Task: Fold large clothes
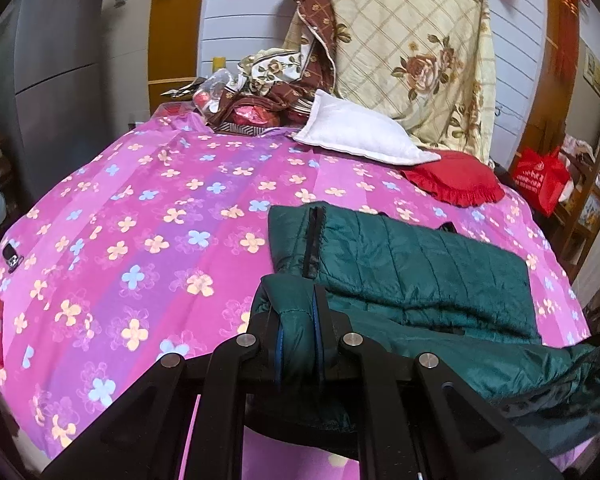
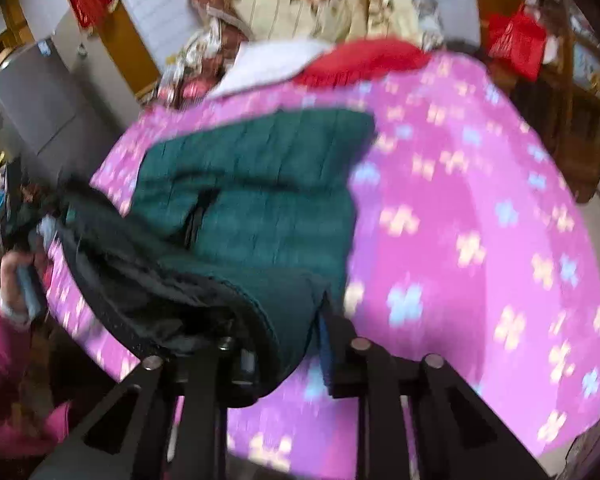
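A dark green quilted jacket (image 1: 412, 276) lies partly folded on a bed with a pink flowered sheet (image 1: 140, 216). My left gripper (image 1: 298, 320) is shut on the jacket's near left edge and holds a bunched fold of it. In the blurred right wrist view the jacket (image 2: 252, 184) lies at the left of the sheet (image 2: 480, 200), its dark lining turned up near me. My right gripper (image 2: 296, 320) is shut on the jacket's near edge, and the fabric drapes over its left finger.
A white pillow (image 1: 360, 132), a red fringed cushion (image 1: 456, 180) and a pile of floral bedding (image 1: 412, 48) lie at the head of the bed. A red bag (image 1: 540, 180) stands at right. The person's hand and pink sleeve (image 2: 8, 320) are at left.
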`<state>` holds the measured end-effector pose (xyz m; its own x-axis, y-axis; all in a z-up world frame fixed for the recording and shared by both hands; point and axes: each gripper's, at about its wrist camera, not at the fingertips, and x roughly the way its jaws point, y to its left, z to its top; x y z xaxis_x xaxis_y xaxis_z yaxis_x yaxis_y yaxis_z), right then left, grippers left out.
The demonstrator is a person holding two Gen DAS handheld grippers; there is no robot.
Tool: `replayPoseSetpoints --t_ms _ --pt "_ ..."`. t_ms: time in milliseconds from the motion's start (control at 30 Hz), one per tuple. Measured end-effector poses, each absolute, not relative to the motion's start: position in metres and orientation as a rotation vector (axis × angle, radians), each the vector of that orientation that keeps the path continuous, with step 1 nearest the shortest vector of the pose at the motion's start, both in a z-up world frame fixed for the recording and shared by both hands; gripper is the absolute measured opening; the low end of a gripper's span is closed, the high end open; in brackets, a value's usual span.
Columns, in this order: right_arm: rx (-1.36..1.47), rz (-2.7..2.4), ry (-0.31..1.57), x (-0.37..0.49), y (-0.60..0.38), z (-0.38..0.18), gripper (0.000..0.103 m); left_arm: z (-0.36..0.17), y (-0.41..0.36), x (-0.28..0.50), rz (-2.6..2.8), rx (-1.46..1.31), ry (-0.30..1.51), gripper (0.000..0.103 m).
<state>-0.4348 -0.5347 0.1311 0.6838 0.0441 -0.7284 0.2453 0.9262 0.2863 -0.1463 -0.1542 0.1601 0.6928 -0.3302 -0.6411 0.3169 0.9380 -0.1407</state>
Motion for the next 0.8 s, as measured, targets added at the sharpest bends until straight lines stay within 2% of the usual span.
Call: replayPoseSetpoints --t_ms 333,800 --pt "0.354 -0.217 0.68 -0.367 -0.566 0.169 0.018 0.174 -0.161 -0.121 -0.325 -0.039 0.698 0.0" --pt "0.335 -0.326 0.673 -0.25 -0.621 0.18 0.018 0.178 -0.203 -0.052 -0.238 -0.002 0.681 0.0"
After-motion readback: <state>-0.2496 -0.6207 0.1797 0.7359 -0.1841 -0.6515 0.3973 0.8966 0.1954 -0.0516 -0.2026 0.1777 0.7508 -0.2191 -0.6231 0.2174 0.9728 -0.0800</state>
